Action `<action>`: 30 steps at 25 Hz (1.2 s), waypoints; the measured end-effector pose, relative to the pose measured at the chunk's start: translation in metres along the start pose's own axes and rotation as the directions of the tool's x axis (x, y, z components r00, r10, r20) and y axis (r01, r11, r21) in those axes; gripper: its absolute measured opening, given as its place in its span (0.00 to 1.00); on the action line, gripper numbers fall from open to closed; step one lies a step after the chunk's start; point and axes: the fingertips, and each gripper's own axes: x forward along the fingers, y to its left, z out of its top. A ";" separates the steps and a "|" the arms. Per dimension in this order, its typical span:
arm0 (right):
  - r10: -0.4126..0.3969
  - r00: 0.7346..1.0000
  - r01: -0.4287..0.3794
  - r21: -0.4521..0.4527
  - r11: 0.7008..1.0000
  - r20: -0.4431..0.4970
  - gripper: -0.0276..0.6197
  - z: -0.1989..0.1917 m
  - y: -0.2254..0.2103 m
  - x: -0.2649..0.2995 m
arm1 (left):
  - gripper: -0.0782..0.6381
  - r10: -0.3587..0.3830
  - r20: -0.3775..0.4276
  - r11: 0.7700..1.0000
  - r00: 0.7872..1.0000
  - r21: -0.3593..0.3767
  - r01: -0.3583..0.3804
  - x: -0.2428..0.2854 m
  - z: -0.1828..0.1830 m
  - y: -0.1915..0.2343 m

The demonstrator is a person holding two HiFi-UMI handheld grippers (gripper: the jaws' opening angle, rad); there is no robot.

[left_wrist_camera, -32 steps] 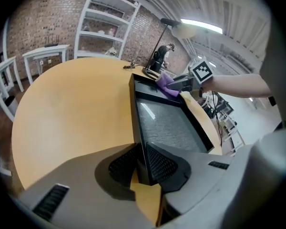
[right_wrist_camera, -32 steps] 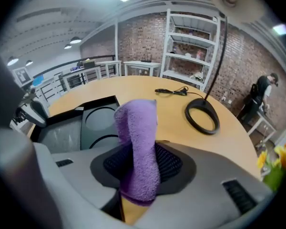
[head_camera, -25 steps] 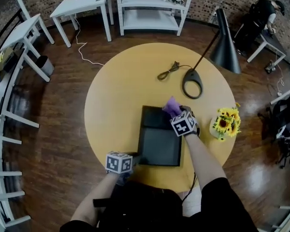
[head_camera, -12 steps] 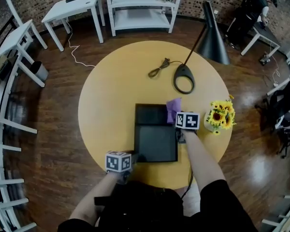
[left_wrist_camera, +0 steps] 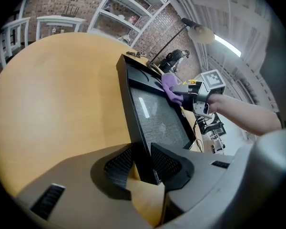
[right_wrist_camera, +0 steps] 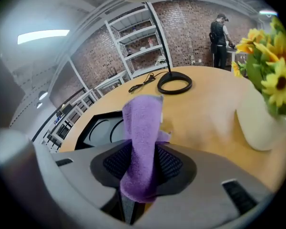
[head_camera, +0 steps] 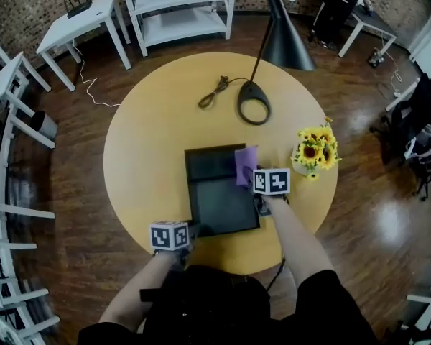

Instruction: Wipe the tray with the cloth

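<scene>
The right gripper [right_wrist_camera: 142, 166] is pinched tight on the purple cloth [right_wrist_camera: 142, 128], which pokes out past its jaws at the right rim of the tray [head_camera: 219, 203], toward the far end; whether it touches I can't tell. The tray sits by the near edge of the table [head_camera: 151, 142], its long axis running near to far. The left gripper [left_wrist_camera: 142, 163] has the rim at the tray's near left corner between its pads, which have just been easing apart yet look to press it. The tray's bare floor lies left of the cloth and back toward the near edge, so I'd expect the right hand's stroke to go that way.
</scene>
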 end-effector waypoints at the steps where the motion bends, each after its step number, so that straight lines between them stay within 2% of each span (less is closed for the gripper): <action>1: 0.011 1.000 -0.011 0.013 1.000 -0.006 0.27 -0.004 0.001 -0.003 | 0.28 0.001 -0.003 1.000 1.000 0.005 -0.001 0.000 0.002 -0.002; 5: 0.021 0.998 -0.021 -0.006 1.000 -0.058 0.27 -0.035 -0.001 -0.014 | 0.28 0.032 -0.040 0.997 0.999 0.064 -0.030 0.002 0.003 -0.009; 8: -0.023 0.999 0.021 -0.032 0.999 -0.047 0.27 -0.053 -0.005 -0.023 | 0.27 0.045 -0.060 0.993 0.997 0.114 -0.038 0.004 0.002 -0.012; 11: -0.033 0.999 0.033 0.000 0.999 -0.033 0.27 -0.065 -0.010 -0.032 | 0.27 0.054 -0.069 0.990 0.996 0.132 -0.044 0.006 0.001 -0.013; 18: -0.063 0.998 0.065 0.096 0.993 -0.027 0.27 -0.096 -0.008 -0.053 | 0.21 0.094 -0.013 0.990 0.996 0.104 -0.092 0.002 0.005 -0.002; 21: -0.074 0.997 0.075 0.167 0.983 -0.008 0.27 -0.116 -0.008 -0.064 | 0.20 0.094 -0.019 0.991 0.995 0.099 -0.092 0.004 0.003 -0.001; 24: -0.083 0.996 0.072 0.240 0.968 0.035 0.27 -0.128 -0.007 -0.073 | 0.20 0.104 -0.009 0.993 0.995 0.062 -0.104 0.007 0.004 -0.001; 30: -0.132 0.990 0.120 0.216 0.969 0.040 0.27 -0.156 0.006 -0.088 | 0.21 0.154 0.036 0.988 0.987 -0.023 -0.153 0.007 0.006 0.001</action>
